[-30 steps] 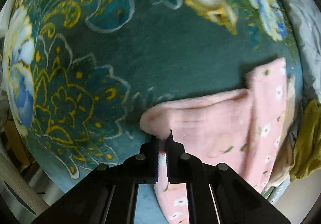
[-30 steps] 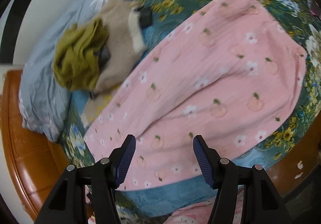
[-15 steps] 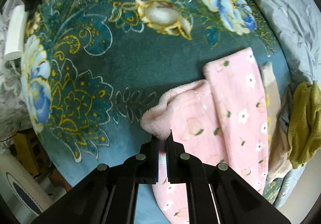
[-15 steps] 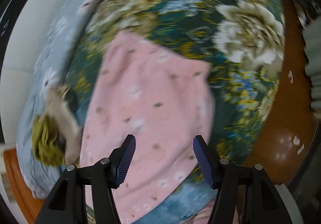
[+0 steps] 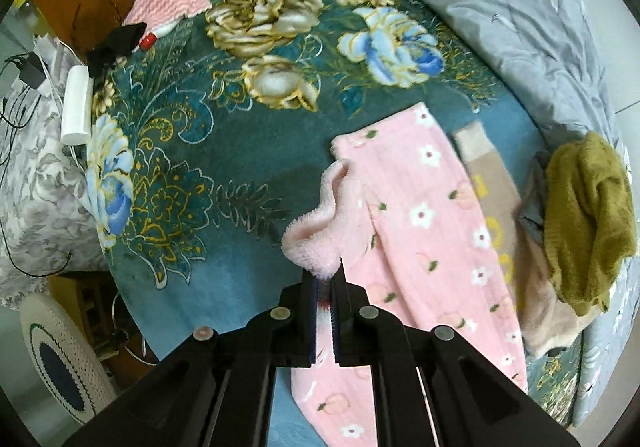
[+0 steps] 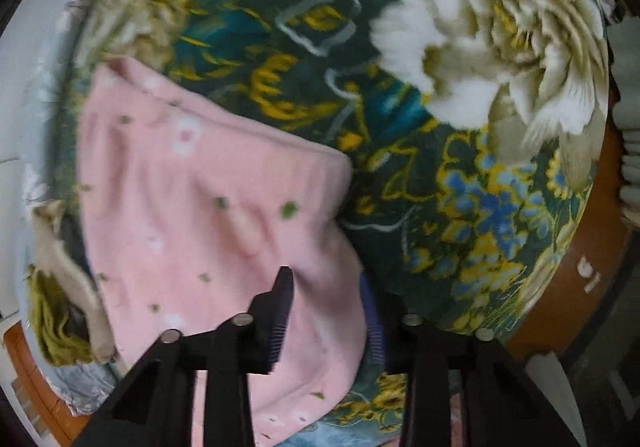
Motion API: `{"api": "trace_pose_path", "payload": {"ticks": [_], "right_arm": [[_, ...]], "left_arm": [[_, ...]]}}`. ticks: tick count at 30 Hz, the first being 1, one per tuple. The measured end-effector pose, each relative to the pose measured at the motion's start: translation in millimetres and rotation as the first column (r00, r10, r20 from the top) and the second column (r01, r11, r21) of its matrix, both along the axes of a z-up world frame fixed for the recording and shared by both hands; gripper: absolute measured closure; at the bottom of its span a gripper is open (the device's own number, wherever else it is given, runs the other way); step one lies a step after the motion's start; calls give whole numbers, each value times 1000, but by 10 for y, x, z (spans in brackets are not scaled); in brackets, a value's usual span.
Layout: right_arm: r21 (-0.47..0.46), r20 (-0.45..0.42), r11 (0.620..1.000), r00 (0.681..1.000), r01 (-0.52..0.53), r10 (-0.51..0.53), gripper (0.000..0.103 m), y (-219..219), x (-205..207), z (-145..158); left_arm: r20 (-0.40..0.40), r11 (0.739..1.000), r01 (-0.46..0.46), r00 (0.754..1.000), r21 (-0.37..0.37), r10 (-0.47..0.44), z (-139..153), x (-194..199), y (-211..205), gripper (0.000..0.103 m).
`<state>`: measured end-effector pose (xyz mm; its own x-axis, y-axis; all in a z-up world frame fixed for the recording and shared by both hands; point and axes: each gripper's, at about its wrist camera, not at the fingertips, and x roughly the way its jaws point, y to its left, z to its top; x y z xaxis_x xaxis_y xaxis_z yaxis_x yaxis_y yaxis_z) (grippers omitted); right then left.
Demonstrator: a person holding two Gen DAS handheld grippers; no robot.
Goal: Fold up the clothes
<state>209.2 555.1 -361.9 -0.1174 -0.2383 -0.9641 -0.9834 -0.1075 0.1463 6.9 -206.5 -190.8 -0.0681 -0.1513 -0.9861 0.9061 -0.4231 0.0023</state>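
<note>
A pink fleece garment with peach and flower print (image 5: 424, 215) lies on a teal floral blanket (image 5: 208, 151). My left gripper (image 5: 325, 279) is shut on a fluffy corner of it and holds that corner lifted above the blanket. In the right wrist view the same pink garment (image 6: 208, 215) fills the lower left. My right gripper (image 6: 326, 295) is open and low over the garment's right edge, with the cloth lying between its jaws. The right finger is partly hidden behind the cloth.
A mustard knit and beige clothes (image 5: 588, 215) lie piled to the right, beside a grey quilt (image 5: 520, 7). A pink knitted piece (image 5: 168, 3), a black item and a white cylinder (image 5: 76, 107) sit at the bed's far left. The wooden bed frame (image 6: 568, 287) edges the blanket.
My left gripper has risen and pulled back with the pink corner, showing more of the bed. My right gripper has swung right and dropped onto the garment's edge.
</note>
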Motion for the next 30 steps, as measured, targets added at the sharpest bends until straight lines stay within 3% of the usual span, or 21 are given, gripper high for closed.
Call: {"api": "trace_pose_path", "payload": {"ticks": [2, 3, 4, 7, 11, 18, 23, 27, 30], "right_arm": [[-23, -13, 1000, 1000, 5, -6, 74, 9, -30, -79], [-23, -7, 1000, 1000, -4, 4, 82, 9, -59, -92], [-18, 9, 1000, 1000, -23, 23, 99, 7, -97, -86], [46, 18, 997, 998, -65, 64, 99, 18, -176, 150], [116, -29, 992, 998, -47, 51, 99, 42, -27, 626], [101, -27, 994, 999, 40, -37, 100, 95, 367, 1003], [149, -140, 988, 989, -33, 54, 100, 197, -253, 1394], [156, -170, 983, 978, -92, 118, 100, 202, -895, 1578], [121, -139, 987, 983, -104, 120, 100, 212, -1334, 1470]], "left_arm": [[-13, 1000, -6, 1000, -11, 6, 99, 13, -3, 98], [-21, 1000, -10, 1000, -15, 10, 148, 29, -20, 98], [-28, 1000, -14, 1000, -20, 13, 197, 45, -37, 98], [-57, 999, -37, 998, -29, 35, 326, 107, -112, 98], [-96, 996, -89, 992, -25, 86, 418, 261, -277, 99], [-29, 981, -193, 981, -13, 193, 354, 757, -578, 99], [-85, 982, -185, 979, 36, 187, 463, 314, -706, 99], [-18, 987, -159, 987, 37, 160, 419, -278, -779, 99], [53, 983, -166, 985, 83, 162, 220, -691, -878, 99]]}}
